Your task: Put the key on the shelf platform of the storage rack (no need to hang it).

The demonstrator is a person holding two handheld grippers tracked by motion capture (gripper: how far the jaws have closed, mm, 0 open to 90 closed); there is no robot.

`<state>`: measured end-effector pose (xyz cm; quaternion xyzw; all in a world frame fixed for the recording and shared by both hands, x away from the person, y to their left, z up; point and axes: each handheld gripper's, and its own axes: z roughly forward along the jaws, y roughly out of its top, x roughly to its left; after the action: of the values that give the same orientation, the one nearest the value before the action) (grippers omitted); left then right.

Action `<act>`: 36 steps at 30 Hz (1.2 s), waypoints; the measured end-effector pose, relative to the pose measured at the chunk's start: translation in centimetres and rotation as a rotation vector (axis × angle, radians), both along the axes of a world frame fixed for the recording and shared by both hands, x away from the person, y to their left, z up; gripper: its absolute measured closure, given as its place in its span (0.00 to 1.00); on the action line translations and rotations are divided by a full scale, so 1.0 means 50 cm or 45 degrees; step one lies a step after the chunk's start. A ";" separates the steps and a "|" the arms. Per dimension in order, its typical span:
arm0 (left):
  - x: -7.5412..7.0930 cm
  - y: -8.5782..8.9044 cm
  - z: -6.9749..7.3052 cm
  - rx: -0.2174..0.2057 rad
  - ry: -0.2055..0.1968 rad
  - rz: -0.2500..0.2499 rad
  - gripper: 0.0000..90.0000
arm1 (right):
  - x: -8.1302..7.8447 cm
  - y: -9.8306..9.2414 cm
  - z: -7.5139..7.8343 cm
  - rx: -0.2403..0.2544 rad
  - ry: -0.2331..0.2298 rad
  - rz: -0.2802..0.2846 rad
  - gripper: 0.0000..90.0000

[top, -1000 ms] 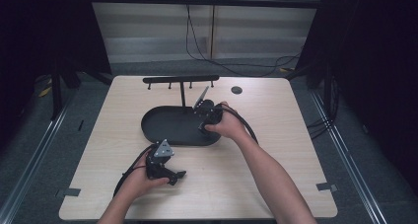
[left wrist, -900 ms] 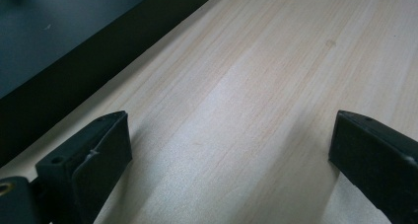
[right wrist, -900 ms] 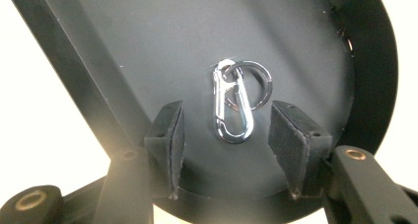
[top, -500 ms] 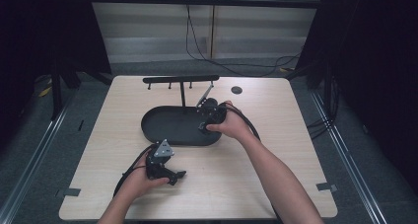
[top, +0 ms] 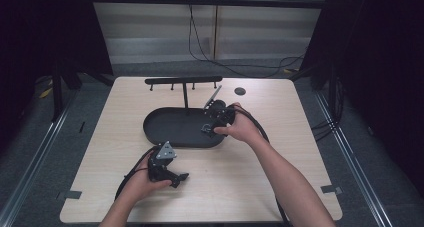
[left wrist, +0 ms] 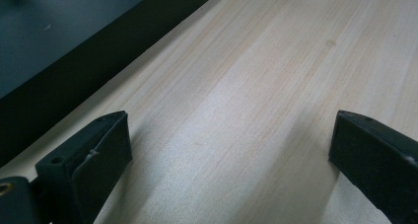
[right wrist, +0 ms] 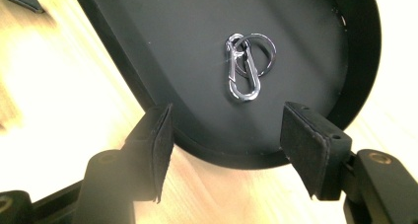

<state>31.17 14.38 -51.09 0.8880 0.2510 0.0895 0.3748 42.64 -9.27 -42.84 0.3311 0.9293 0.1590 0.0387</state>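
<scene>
Carabiner (right wrist: pixel 243 75) lay in the tray (right wrist: pixel 162 46); your right gripper (right wrist: pixel 226 145) had just been opening, released, nothing between; left gripper (left wrist: pixel 231 160) open near.

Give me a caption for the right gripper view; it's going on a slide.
Open right tongs above a silver carabiner keyring lying in the black oval tray.

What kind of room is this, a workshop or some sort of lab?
Most likely a lab set up for recording hand work. A bare wooden table stands between dark curtains, cables run along the back wall, and a person works with a left gripper and a right gripper over a black tray.
</scene>
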 end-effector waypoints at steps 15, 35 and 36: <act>0.000 0.000 0.000 0.001 0.001 0.000 0.02 | -0.022 -0.030 0.006 0.007 0.005 -0.012 0.41; 0.000 0.000 0.000 -0.004 0.007 -0.002 0.02 | -0.056 -0.061 0.013 0.015 0.002 -0.007 0.41; 0.000 0.000 0.000 -0.003 0.007 0.000 0.02 | -0.057 -0.065 0.013 0.015 0.000 -0.003 0.41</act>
<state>31.15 14.38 -51.09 0.8878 0.2519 0.0866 0.3754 39.79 -12.52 -42.18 0.3325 0.9279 0.1644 0.0369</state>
